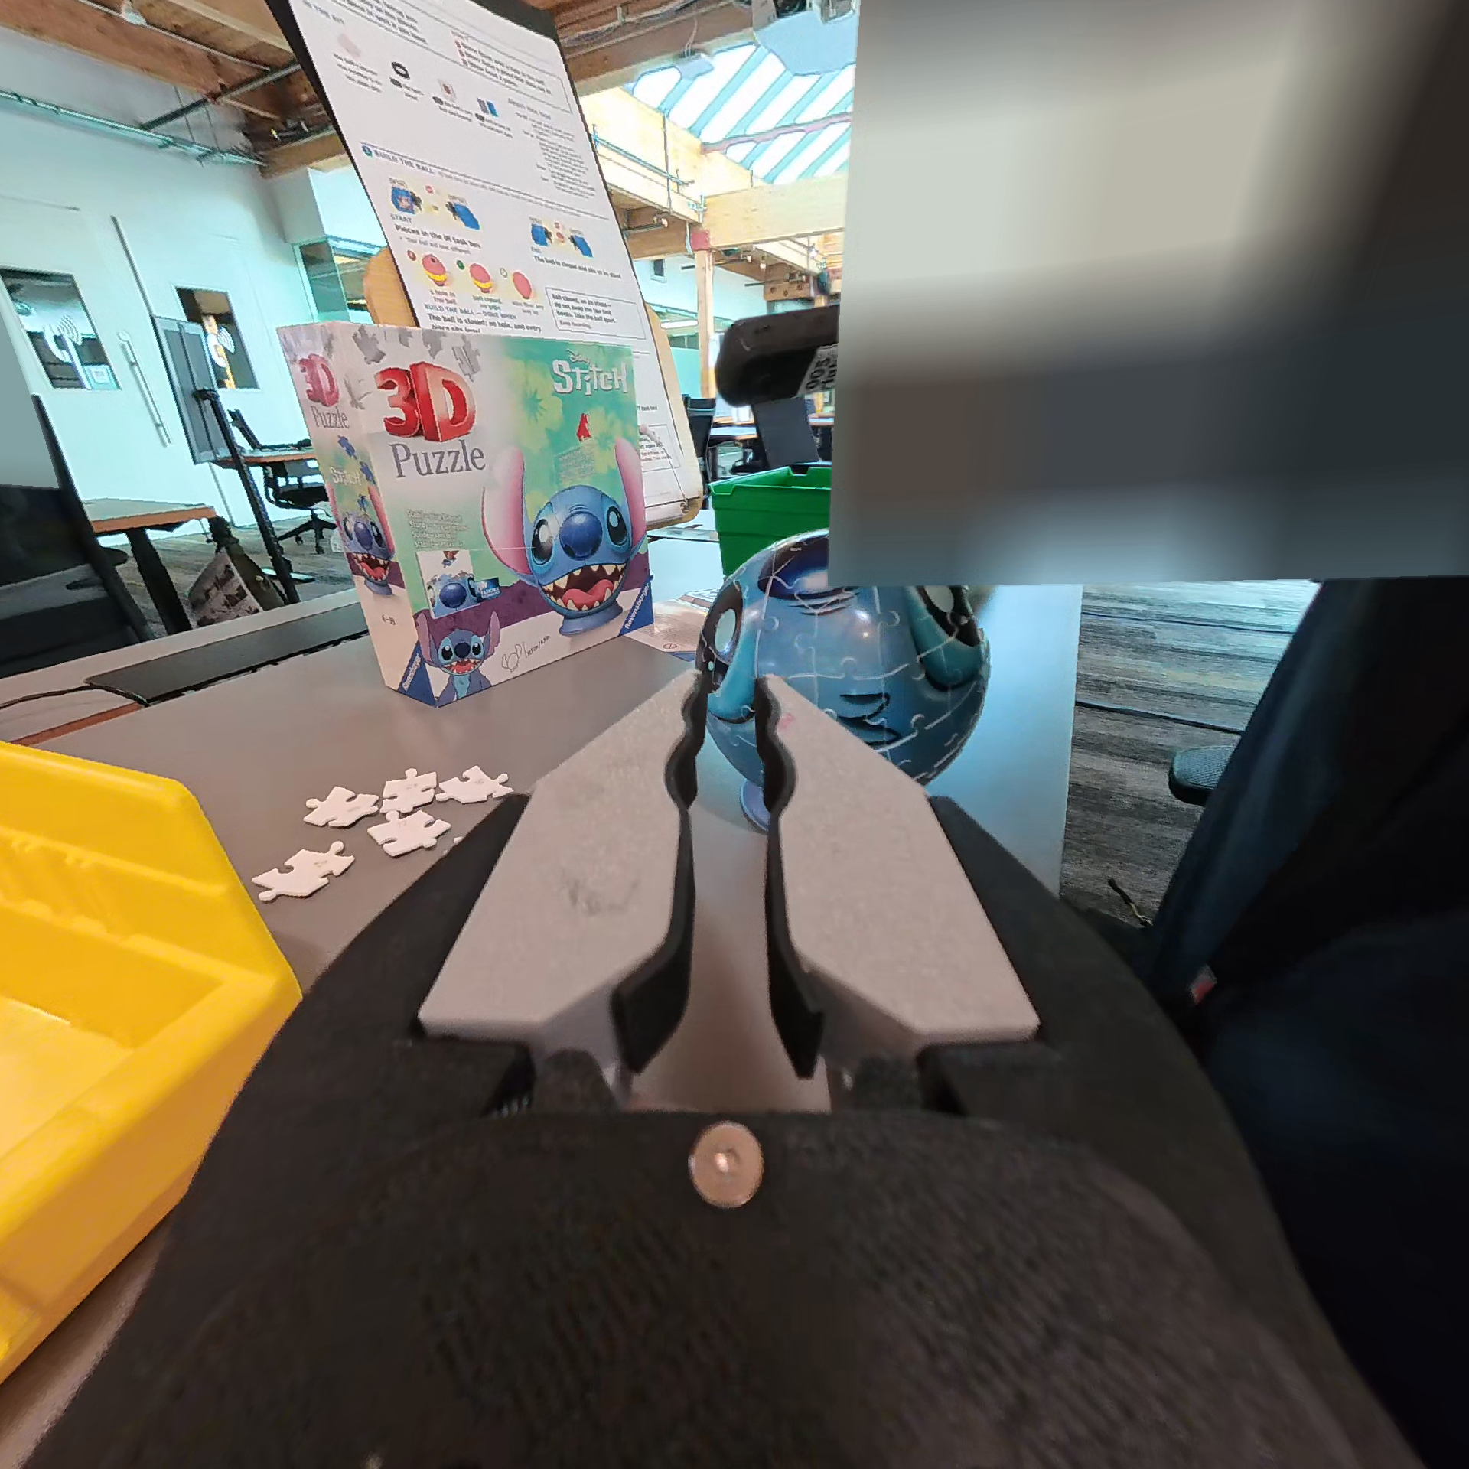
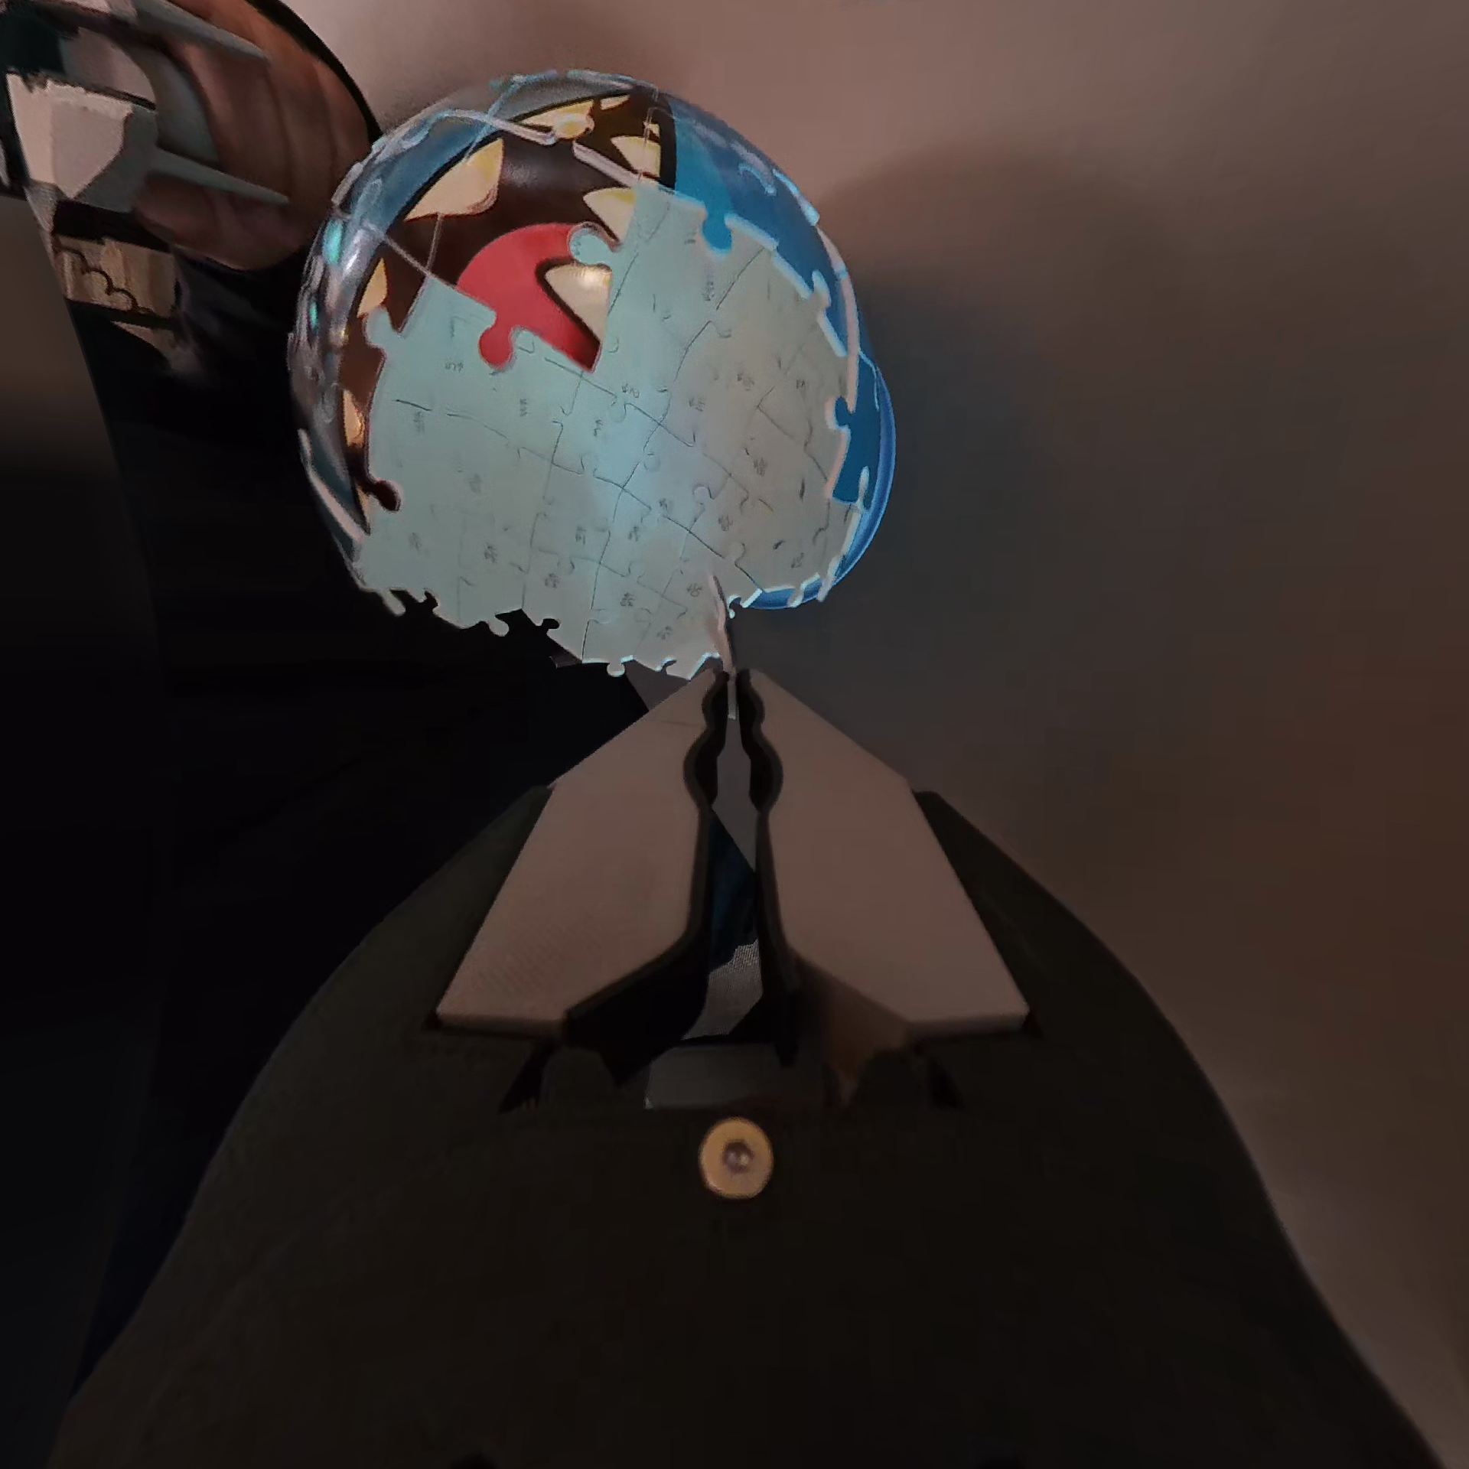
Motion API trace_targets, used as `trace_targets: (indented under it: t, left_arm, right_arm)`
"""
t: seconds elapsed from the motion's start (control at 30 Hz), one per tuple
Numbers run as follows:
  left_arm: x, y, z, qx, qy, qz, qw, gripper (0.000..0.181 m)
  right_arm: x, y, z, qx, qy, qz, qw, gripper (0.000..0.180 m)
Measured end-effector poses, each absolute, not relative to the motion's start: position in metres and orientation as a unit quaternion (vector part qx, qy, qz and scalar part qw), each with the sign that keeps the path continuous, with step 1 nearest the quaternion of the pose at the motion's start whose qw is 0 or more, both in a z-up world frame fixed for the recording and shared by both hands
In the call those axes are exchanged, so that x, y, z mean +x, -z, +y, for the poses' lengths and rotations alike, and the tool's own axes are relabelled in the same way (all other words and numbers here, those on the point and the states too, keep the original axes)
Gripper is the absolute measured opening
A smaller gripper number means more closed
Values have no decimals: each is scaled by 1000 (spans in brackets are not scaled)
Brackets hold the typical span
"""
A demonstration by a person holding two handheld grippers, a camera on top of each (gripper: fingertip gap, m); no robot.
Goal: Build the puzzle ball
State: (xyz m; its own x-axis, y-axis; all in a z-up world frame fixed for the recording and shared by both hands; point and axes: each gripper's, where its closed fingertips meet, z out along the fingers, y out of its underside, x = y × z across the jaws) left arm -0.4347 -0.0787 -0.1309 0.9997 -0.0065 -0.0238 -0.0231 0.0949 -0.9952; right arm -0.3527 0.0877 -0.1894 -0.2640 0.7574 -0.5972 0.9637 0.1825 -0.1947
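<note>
The blue puzzle ball (image 1: 866, 676) stands on its small blue stand (image 1: 755, 803) on the grey table, partly built. My left gripper (image 1: 733, 695) is open by a narrow gap and empty, its tips just in front of the ball's left side. In the right wrist view the ball (image 2: 588, 445) shows the pale inner faces of its pieces through a large opening. My right gripper (image 2: 733, 685) is shut on a white puzzle piece (image 2: 722, 636), held edge-on against the jagged rim of the ball's opening. Several loose white pieces (image 1: 397, 819) lie face down on the table to the left.
A yellow bin (image 1: 103, 994) sits at the left front. The puzzle box (image 1: 485, 509) stands behind the loose pieces, with an instruction sheet (image 1: 477, 167) propped behind it. A green bin (image 1: 767, 509) is behind the ball. The table's right edge (image 1: 1065, 795) is close to the ball. The tips of one gripper are about 20 cm away from the tips of the other.
</note>
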Motion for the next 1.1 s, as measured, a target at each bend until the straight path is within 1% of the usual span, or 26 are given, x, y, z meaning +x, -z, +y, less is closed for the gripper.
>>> trace_targets:
  t: [0.27, 0.43, 0.53, 0.73, 0.87, 1.03, 1.1]
  left_arm:
    - [-435, 132, -78, -676, 2, 10, 737, 10]
    - [-426, 131, -79, -676, -2, 29, 737, 10]
    - [-400, 129, -75, -689, 8, 60, 722, 10]
    - [-314, 123, -59, -718, 58, 133, 681, 10]
    - [-277, 142, -29, -749, 84, 99, 650, 7]
    - [-266, 160, 6, -770, 151, 23, 619, 9]
    - [-272, 168, 17, -778, 153, -5, 609, 11]
  right_arm:
    - [-347, 181, 105, 576, 383, 714, 106, 0]
    - [-336, 186, 117, 593, 438, 670, 93, 0]
    - [-327, 189, 117, 592, 451, 661, 98, 0]
    - [-312, 187, 102, 568, 470, 667, 106, 0]
    - [-302, 184, 91, 550, 479, 675, 110, 0]
    - [-292, 177, 78, 530, 496, 676, 126, 0]
    - [-286, 173, 71, 518, 503, 679, 134, 0]
